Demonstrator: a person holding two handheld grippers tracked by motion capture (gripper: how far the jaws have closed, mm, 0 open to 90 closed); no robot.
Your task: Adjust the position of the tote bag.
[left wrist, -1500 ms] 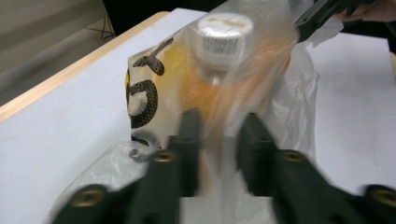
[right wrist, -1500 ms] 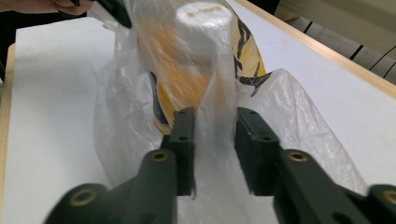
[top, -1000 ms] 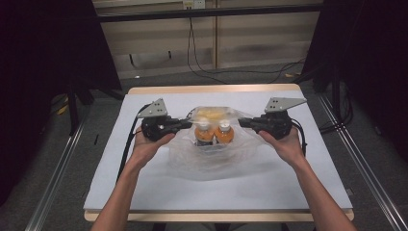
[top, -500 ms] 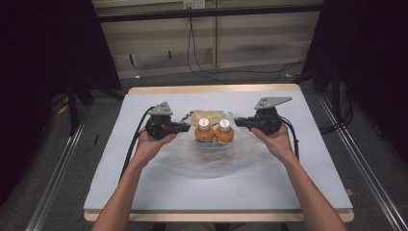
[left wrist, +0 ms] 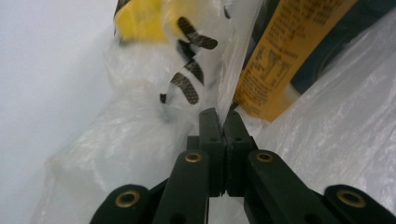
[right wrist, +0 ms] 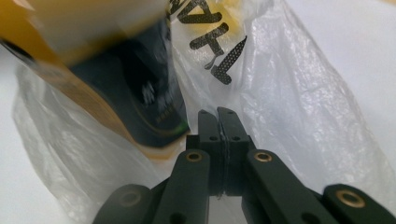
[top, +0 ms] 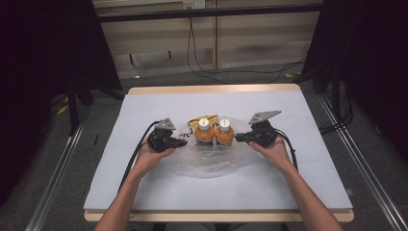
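Bag: a clear plastic bag [top: 211, 161] lies near the middle of your tabletop [top: 144, 103], spread flat toward you, its mouth pulled out to both sides.
Bottles: two orange bottles [top: 214, 132] with white caps stand upright inside the bag, side by side and touching or nearly so.
Yellow item: something yellow with black print [top: 199, 120] sits in the bag just behind the bottles, on the far side from you.
Left gripper: your left gripper [top: 184, 142] is just left of the bottles, level with them and pointing at them. In the left gripper view [left wrist: 220, 122] its jaws are pressed together with a thin edge of the bag film pinched between them.
Right gripper: your right gripper [top: 237, 137] is just right of the bottles, pointing back at them. In the right gripper view [right wrist: 218, 120] the jaws are closed tight on a fold of the same film.
Close look, left: beyond the jaws you see an orange bottle label [left wrist: 285, 56] to the right of the film edge and the yellow print [left wrist: 149, 21] to its left.
Close look, right: a blurred bottle [right wrist: 100, 70] stands just left of the jaws, behind the film; black lettering [right wrist: 212, 39] shows above.
Hands: each of your hands holds its gripper low, near the tabletop, on either side of the bottles.
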